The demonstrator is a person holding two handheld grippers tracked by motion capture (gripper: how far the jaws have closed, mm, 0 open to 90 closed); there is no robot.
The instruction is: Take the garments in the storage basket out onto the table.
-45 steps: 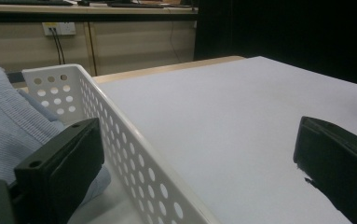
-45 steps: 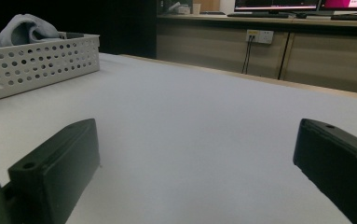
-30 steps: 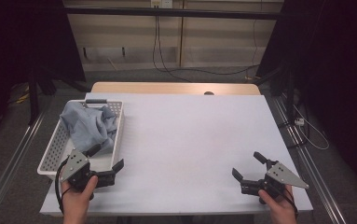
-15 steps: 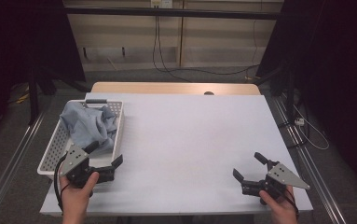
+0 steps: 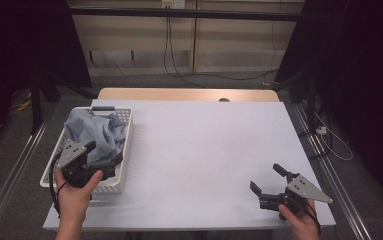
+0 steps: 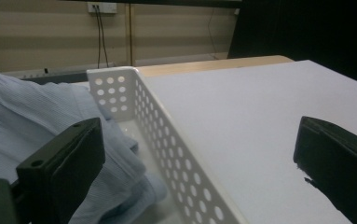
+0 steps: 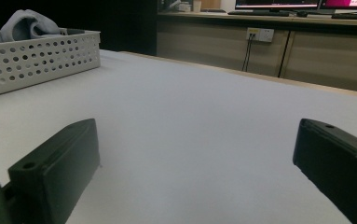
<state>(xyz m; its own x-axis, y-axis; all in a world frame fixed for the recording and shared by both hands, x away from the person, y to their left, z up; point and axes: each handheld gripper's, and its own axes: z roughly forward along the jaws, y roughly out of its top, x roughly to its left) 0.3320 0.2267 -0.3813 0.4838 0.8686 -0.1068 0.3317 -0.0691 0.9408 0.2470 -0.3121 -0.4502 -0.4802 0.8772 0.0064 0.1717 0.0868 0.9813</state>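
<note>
Item: pale blue cloth (image 5: 95,134) in white perforated basket (image 5: 125,150), pick-up not yet begun.
Cloth lies bunched, ungripped; lifting out remains. Left gripper (image 5: 110,162), jaws wide apart, has moved from the table edge to straddle the basket's near wall; right gripper (image 5: 268,178), jaws also spread, holds nothing and stays low at the table's (image 5: 204,140) near right.

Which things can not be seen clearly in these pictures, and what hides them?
- Floor of the white basket: in the high view the blue cloth covers most of it, so anything under the cloth is hidden.
- The cloth in the left gripper view: cut off by the left edge and partly behind one jaw of the left gripper.
- Screens at the top of the right gripper view: cut off by the top edge, too blurred to read.
</note>
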